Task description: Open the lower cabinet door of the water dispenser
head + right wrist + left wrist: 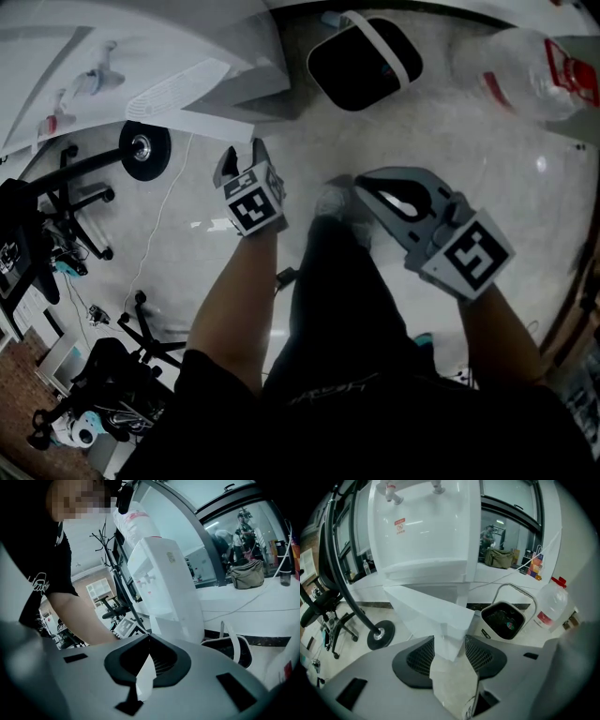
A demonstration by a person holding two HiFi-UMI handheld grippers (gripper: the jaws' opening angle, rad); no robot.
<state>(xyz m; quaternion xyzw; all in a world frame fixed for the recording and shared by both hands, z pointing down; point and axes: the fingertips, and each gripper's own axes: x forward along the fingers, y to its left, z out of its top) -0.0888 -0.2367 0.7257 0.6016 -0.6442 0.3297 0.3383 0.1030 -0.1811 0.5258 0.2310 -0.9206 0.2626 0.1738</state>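
L gripper [450, 640] jaws spread, corner of white cabinet door [436, 606] seen btw. them. R gripper [149, 638] jaws pressed together, empty. Door swung open at frame centre, under water dispenser [422, 527]. Black bin [520, 613], centre right: dark inside, contents unclear.

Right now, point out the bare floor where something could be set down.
Bare floor runs between the bin, the bottle and the right gripper. Another patch lies between the round base and the left gripper. Crowded: chairs at left, the dispenser beyond the left gripper.
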